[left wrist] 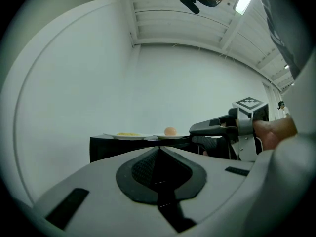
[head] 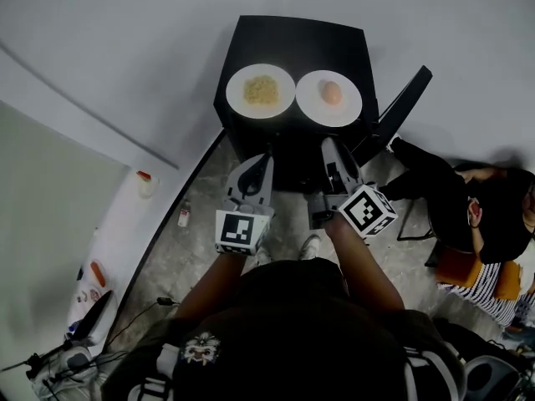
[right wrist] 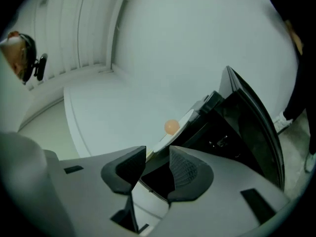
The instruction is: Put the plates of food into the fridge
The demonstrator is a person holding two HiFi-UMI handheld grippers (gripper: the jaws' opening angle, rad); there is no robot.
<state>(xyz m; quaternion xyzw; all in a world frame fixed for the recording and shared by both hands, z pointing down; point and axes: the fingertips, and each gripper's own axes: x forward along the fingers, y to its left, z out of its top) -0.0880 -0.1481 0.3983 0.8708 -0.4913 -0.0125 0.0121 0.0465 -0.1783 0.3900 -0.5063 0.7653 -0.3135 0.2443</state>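
Two white plates sit side by side on top of the small black fridge [head: 292,38], almost touching. The plate of yellow food [head: 260,91] is on the left, and the plate with a round peach-coloured piece [head: 329,98] is on the right. Neither plate is inside the fridge yet. The fridge door [head: 399,111] stands swung open at its right side. Just in front of the fridge, the person holds both tools over the grey floor [head: 196,249], pointing them toward it. The left claw [left wrist: 159,149] is clenched with nothing in it, its dark pads pressed together. The right claw [right wrist: 158,154] is released, its pads apart with only the fridge's edge and the far plate showing through the gap. It touches nothing. Off to the right, a seated person [head: 489,215] in dark clothes is near the open door.
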